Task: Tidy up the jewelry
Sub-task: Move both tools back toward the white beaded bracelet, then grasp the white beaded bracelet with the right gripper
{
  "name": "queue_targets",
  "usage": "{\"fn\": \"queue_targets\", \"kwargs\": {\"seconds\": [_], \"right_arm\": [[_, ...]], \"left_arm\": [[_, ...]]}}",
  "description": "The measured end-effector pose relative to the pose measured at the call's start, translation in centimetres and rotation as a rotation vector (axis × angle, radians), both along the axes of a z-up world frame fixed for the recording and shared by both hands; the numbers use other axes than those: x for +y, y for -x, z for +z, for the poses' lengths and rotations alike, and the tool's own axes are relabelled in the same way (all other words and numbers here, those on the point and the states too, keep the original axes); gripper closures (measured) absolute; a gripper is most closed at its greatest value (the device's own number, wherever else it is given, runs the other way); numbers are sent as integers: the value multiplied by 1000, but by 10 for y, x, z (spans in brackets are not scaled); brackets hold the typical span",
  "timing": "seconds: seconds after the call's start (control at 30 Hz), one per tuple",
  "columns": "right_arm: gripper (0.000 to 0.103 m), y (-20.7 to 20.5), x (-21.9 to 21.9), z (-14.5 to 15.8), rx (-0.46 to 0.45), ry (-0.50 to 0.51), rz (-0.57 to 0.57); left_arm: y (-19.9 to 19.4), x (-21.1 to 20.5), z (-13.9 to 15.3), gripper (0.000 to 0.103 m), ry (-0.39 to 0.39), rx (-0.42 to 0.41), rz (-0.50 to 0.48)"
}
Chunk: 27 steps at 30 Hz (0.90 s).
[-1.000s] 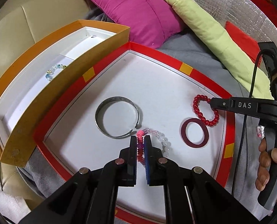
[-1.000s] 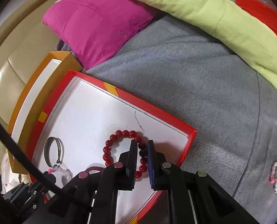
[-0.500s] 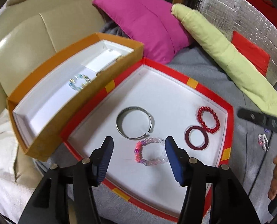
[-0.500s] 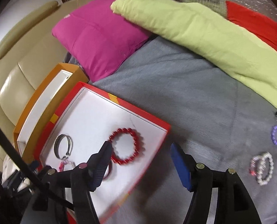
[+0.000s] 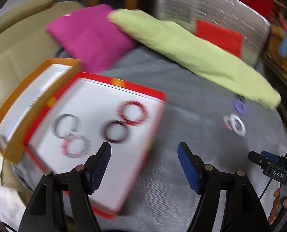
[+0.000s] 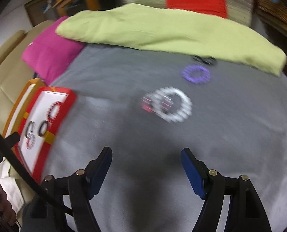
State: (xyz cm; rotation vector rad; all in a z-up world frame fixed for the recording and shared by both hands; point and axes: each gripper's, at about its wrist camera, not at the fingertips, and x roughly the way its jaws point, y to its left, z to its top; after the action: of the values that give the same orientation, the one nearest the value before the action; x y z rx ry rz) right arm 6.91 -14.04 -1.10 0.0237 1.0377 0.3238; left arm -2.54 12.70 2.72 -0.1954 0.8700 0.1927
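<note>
Both sets of jaws are opening with nothing between them: left gripper [image 5: 144, 161] by the red tray [image 5: 159, 119], right gripper [image 6: 146, 165] over grey cloth [image 6: 124, 135]. The red bead bracelet [image 5: 133, 112] lies in the tray, a white bead bracelet [image 6: 172, 104] on the cloth. "DAS" reads on the right gripper's arm.

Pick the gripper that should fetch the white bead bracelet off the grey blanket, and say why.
Right. The right gripper, jaws opening and empty, faces the white bead bracelet straight ahead; the left gripper sits by the red tray, bracelet off to its side.

Left gripper [image 5: 144, 157] angled downward, jaws opening, nothing between them, right gripper [image 6: 146, 161] likewise, jaws opening, empty.
</note>
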Motion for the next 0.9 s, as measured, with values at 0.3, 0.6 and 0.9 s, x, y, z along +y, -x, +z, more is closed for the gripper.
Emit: {"fn": "queue_targets", "kwargs": {"seconds": [0.3,0.6,0.9], "right_arm": [[27,4,-62,-8,43,-45,-87],[50,-78,-40,-7,118,-70,-158],[74,-129,1,-32,202,109,-170]], "left_arm": [[-31,-87,-44,31,-49,51,-193],[-34,-79,-54,31,-56,9,-143],[-37,-74,-56,31,8,12,-151]]}}
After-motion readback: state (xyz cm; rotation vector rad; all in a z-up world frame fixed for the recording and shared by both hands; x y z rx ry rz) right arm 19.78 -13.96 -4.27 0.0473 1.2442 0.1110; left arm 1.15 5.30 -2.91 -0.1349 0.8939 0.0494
